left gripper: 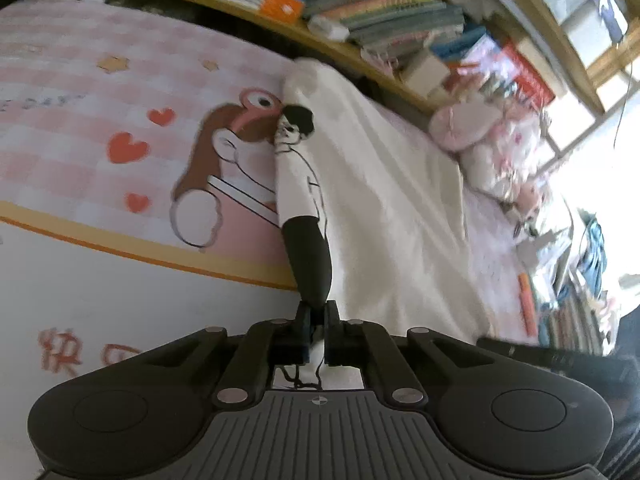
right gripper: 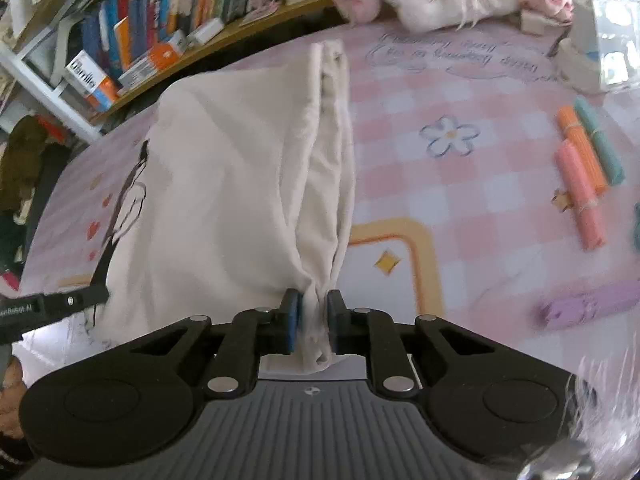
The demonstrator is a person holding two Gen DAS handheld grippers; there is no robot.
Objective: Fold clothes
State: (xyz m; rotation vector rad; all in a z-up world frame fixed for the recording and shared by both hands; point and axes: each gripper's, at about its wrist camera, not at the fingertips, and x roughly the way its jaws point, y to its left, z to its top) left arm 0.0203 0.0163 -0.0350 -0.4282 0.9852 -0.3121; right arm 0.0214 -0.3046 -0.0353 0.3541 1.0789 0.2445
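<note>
now both grippers pinch the white shirt (right gripper: 224, 184) on the bed (right gripper: 420, 92): left gripper (left gripper: 316, 332) nearly closed on the printed edge, right gripper (right gripper: 313, 328) clamped on a bunched hem. lift evenly, carry toward twelve o'clock, keeping the edge taut.

A cream white shirt (right gripper: 240, 168) with a black line-drawn figure lies on a pink-checked sheet (right gripper: 460, 92).

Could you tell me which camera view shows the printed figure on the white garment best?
The left wrist view: the figure runs along the garment's folded edge straight ahead, head and body visible. The right wrist view shows it only partly, at the left edge.
</note>
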